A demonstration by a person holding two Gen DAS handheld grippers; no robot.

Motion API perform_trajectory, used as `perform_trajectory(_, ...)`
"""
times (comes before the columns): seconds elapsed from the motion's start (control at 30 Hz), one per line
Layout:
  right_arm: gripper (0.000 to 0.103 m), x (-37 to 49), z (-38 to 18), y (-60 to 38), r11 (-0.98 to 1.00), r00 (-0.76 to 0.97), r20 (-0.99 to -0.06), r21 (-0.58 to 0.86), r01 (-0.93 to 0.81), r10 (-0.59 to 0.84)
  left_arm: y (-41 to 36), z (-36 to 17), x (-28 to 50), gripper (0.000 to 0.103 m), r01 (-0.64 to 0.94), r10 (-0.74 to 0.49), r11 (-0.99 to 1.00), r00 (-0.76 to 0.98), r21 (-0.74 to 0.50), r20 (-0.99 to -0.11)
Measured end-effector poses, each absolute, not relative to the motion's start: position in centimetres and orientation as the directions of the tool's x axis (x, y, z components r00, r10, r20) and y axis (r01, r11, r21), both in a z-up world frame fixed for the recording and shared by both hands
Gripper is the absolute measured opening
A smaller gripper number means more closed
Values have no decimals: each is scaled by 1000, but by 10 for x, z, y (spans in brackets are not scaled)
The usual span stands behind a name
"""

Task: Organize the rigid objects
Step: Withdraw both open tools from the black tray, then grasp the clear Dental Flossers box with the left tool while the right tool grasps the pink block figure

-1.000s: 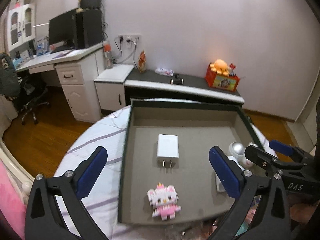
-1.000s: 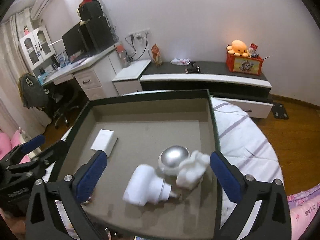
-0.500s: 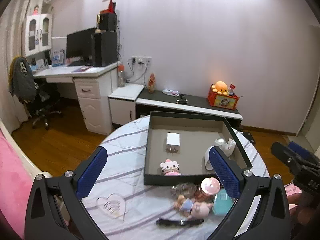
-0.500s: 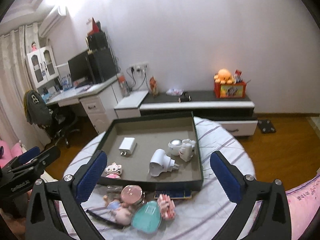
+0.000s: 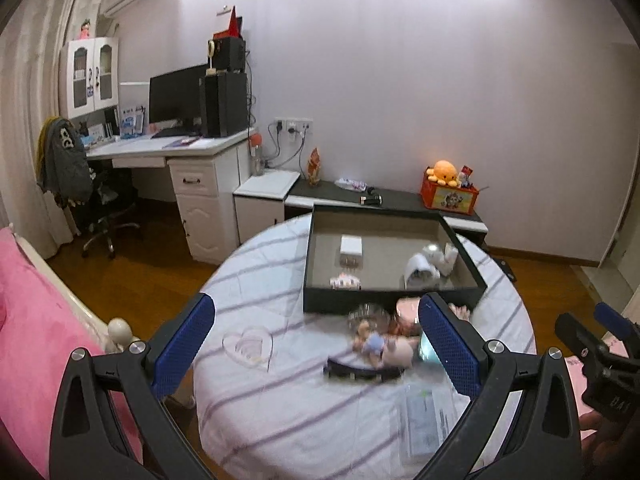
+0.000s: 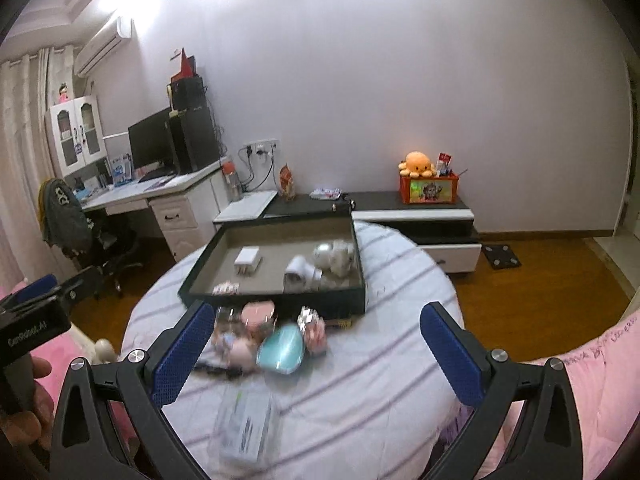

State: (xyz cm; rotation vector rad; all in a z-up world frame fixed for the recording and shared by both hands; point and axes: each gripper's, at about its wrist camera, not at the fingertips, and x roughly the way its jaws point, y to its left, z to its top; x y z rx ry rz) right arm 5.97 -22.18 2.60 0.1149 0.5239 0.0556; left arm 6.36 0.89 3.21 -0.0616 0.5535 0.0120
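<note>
Pale wall (image 5: 400,80); wooden floor (image 6: 560,272); white desk (image 5: 168,152); low cabinet (image 6: 420,208)

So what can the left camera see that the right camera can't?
Only the left wrist view shows the clear heart-shaped dish on the striped table. Only the right wrist view shows the whole teal case and the block toy beside it. Both show the dark tray holding the white charger, and both grippers open and empty: left gripper, right gripper.
</note>
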Motion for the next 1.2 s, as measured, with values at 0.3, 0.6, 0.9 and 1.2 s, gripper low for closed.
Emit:
perform_trajectory(0.3, 103, 44, 15, -216, 994, 849, -521, 100, -45, 91, -1, 13, 42, 103, -7, -11, 1000, 827, -30, -561)
perform_trajectory(0.6, 103, 43, 10, -212, 993, 832, -544, 95, -65, 106, -1, 0, 40, 103, -6, -18, 999, 804, -38, -594)
perform_trajectory(0.9, 103, 60, -6, -229, 995, 802, -592, 98, -18, 73, -31, -33, 46, 103, 68, -73, 997, 750, -33, -658)
perform_trajectory(1.2, 103, 103, -26, -242, 992, 754, -647, 120, -44, 112, -63, -71, 73, 103, 65, -67, 997, 690, -31, -721)
